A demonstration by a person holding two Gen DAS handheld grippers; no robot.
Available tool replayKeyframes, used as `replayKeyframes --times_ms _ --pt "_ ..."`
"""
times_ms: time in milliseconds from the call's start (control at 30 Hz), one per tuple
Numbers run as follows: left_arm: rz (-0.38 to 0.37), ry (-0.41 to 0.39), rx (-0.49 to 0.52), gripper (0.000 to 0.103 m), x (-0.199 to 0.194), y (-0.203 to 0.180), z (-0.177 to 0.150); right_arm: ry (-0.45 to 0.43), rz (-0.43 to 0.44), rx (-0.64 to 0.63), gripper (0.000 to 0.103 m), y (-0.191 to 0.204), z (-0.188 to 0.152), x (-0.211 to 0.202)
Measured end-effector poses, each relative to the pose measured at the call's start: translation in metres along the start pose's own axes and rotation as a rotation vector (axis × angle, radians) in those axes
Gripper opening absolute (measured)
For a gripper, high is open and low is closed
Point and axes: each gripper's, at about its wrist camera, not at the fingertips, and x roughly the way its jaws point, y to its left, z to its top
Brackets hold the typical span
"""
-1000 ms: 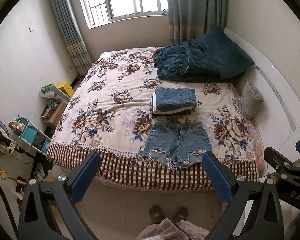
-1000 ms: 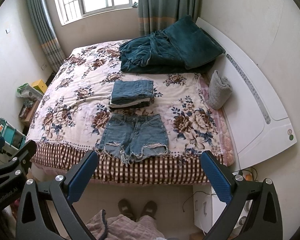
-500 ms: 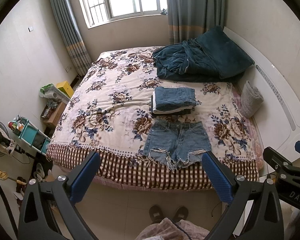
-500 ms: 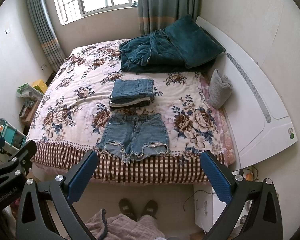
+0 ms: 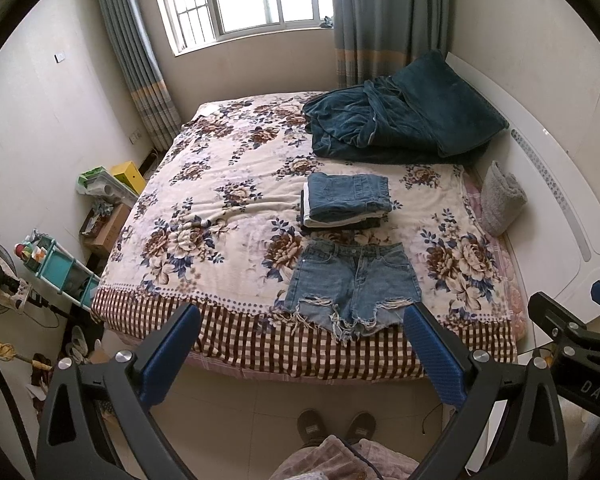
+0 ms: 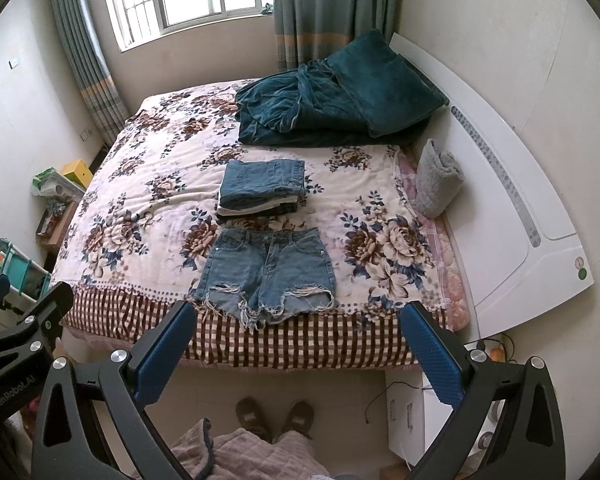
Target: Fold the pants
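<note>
Both claws, left (image 5: pixel 300 336) and right (image 6: pixel 298 332), hang spread, short of the shorts' (image 6: pixel 266 274) frayed hems at the bed edge (image 6: pixel 300 344).

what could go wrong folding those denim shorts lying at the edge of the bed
The denim shorts lie with frayed hems at the bed's checkered edge; a pull toward the person might drag them off. The folded stack sits just beyond the waistband, so a fold away from the person may bump it. Loose threads might snag in the open left gripper or right gripper.
</note>
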Motion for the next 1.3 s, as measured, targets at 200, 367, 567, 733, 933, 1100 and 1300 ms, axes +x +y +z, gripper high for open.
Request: replayKeyframes --times_ms 200,367,567,733,933,1100,1300 --pt "-0.005 0.005 0.009 0.103 0.0 -0.008 0.002 0.011 -0.001 0.011 0.103 0.0 0.001 0.003" --pt "-0.018 0.01 0.018 0.103 0.012 -0.006 0.006 0.015 -0.018 0.038 0.103 -0.004 0.005 0.013" --pt "0.008 0.002 0.04 0.103 0.058 0.003 0.013 0.01 -0.035 0.101 0.103 -0.006 0.01 0.045" --pt "0.011 0.05 0.062 0.103 0.121 -0.005 0.013 0.06 -0.077 0.111 0.103 -0.011 0.018 0.107" --pt "0.054 0.211 0.077 0.103 0.215 -0.038 0.006 0.198 -0.067 0.085 0.103 -0.035 0.027 0.214" --pt "0.099 0.347 0.032 0.103 0.303 -0.083 -0.007 0.335 0.031 0.069 0.102 -0.074 0.033 0.332" --pt "0.148 0.495 -0.082 0.103 0.418 -0.137 -0.024 0.51 0.175 0.02 0.059 -0.126 0.056 0.501"
